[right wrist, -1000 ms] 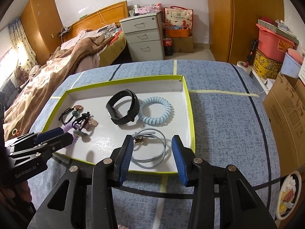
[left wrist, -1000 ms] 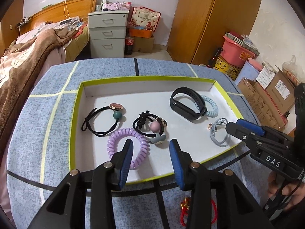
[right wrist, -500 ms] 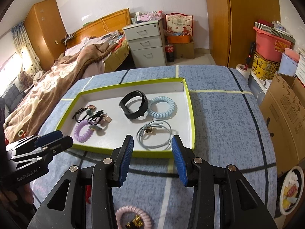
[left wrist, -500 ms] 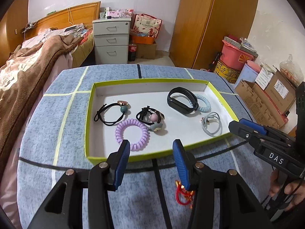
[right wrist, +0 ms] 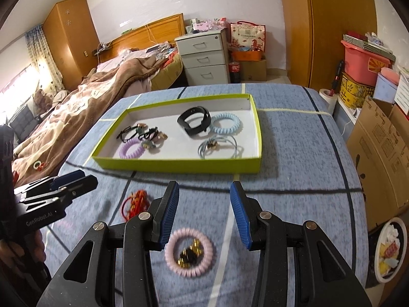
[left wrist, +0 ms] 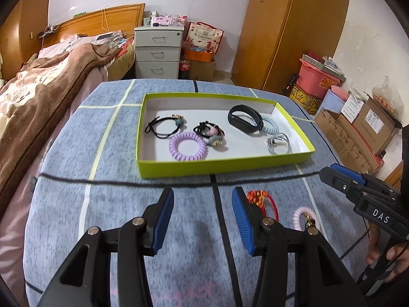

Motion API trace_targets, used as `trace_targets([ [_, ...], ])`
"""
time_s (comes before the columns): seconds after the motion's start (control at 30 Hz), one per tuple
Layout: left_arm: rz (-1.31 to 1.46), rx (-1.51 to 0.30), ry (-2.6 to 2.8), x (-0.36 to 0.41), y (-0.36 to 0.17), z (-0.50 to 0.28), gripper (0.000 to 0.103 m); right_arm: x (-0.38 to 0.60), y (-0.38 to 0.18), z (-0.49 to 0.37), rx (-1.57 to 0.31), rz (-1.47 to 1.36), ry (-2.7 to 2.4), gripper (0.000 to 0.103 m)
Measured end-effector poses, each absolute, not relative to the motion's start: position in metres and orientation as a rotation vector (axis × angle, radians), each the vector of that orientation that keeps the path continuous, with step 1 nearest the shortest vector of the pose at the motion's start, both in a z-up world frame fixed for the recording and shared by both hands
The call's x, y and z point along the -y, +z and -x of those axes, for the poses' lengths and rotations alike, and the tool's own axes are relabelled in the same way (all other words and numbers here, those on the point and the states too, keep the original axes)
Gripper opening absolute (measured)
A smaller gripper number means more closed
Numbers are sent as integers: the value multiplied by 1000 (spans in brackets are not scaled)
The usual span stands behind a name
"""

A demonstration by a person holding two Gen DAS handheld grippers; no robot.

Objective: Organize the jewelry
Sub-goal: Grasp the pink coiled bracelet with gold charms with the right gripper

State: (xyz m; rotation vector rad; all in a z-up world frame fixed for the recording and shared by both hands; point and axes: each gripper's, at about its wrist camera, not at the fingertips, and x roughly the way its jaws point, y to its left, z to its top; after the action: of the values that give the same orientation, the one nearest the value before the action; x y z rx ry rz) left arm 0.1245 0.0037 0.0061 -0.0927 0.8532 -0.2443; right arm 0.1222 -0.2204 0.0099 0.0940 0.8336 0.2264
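A green-edged tray (left wrist: 225,163) (right wrist: 179,166) on the blue cloth holds several hair ties and bands: a purple coil (left wrist: 188,146), a black wristband (left wrist: 244,119) (right wrist: 195,120), a light blue coil (right wrist: 225,123), a grey tie (right wrist: 217,146). On the cloth in front of the tray lie a red cord tie (left wrist: 263,199) (right wrist: 135,203) and a pink coil tie with gold beads (right wrist: 189,252) (left wrist: 304,216). My left gripper (left wrist: 203,220) is open and empty, left of the red tie. My right gripper (right wrist: 204,215) is open and empty, just above the pink coil.
The table's right edge drops to cardboard boxes (right wrist: 378,158) and a bowl on the floor (right wrist: 389,249). A bed with a brown blanket (left wrist: 38,89) lies to the left. A white drawer unit (left wrist: 157,51) stands behind.
Both grippers have pulled back from over the tray toward the table's near side. The red tie and the pink coil have come into view in front of the tray.
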Motion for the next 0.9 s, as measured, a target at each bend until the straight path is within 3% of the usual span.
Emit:
trace_targets([
  [0.7,124,-887,-234,-11,-11,-98,49,224,-26,-99,-945,5,218,43],
  [0.9,128,-892,-230,-12,-13,-99,49,217,-29,-98,-963,38,247,26],
])
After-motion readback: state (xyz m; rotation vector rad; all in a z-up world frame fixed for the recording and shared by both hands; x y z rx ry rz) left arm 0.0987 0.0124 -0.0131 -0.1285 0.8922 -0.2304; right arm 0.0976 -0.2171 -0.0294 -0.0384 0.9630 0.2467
